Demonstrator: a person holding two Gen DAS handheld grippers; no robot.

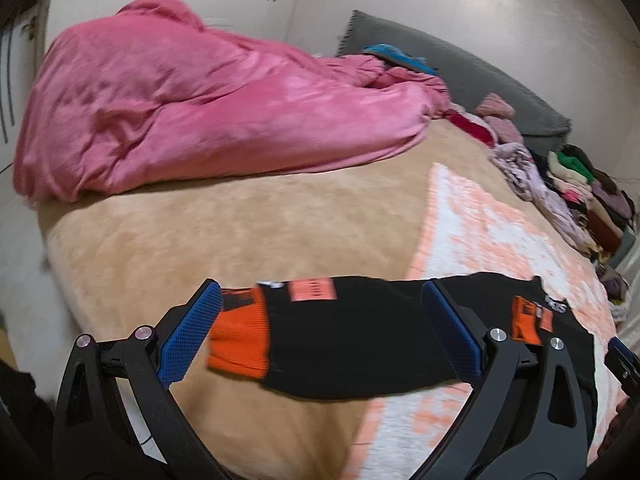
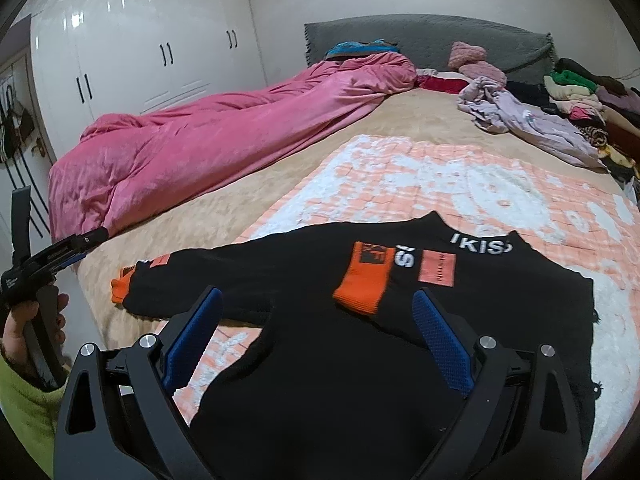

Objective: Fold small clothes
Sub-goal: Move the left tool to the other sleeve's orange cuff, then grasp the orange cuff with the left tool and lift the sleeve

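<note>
On the bed, over a tan blanket and partly on a peach-and-white quilt, lay a black sweater with orange cuffs and white lettering. One sleeve stretched out to the left off the quilt, its orange cuff resting on the tan blanket; the other sleeve was folded across the chest, so its orange cuff sat on the black body beside the lettering.

The left claw hovered over the outstretched sleeve with its blue pads spread wide, released and gripping nothing; in the right wrist view it appeared at the far left edge, held by a hand in a yellow-green sleeve. The right claw was likewise released, its blue pads wide apart above the sweater's body near the folded cuff.

A pink duvet lay bunched along the left of the bed, a pile of clothes sat at the far right by the grey headboard, and white wardrobe doors stood behind.
</note>
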